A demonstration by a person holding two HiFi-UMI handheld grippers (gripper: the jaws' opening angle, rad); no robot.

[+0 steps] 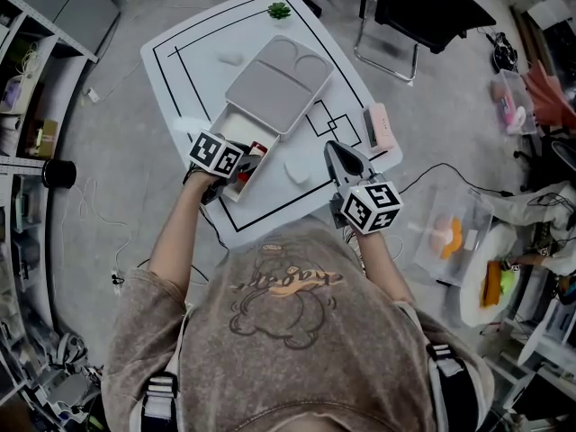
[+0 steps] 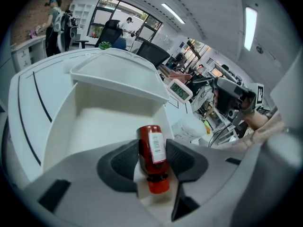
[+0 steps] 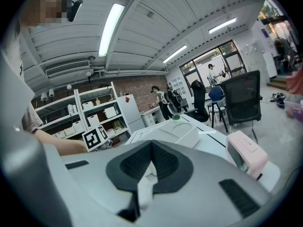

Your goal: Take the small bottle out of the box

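A small red bottle (image 2: 152, 150) with a white label and a red cap lies in the white open box (image 2: 94, 122), cap end toward the camera. My left gripper (image 2: 152, 161) reaches down into the box's near end, its dark pads pressed on the bottle's two sides. From the head view the bottle (image 1: 256, 148) shows as a red spot beside the left gripper (image 1: 243, 165) inside the box (image 1: 236, 126). My right gripper (image 1: 340, 154) hovers over the table right of the box, jaws together and holding nothing; in its own view the pads (image 3: 163, 162) meet.
The box's grey lid (image 1: 279, 81) rests slid back over its far part. A pink device (image 1: 378, 126) sits at the table's right edge, near the right gripper. A small green plant (image 1: 279, 10) stands at the far edge. A white lump (image 1: 297, 171) lies between the grippers.
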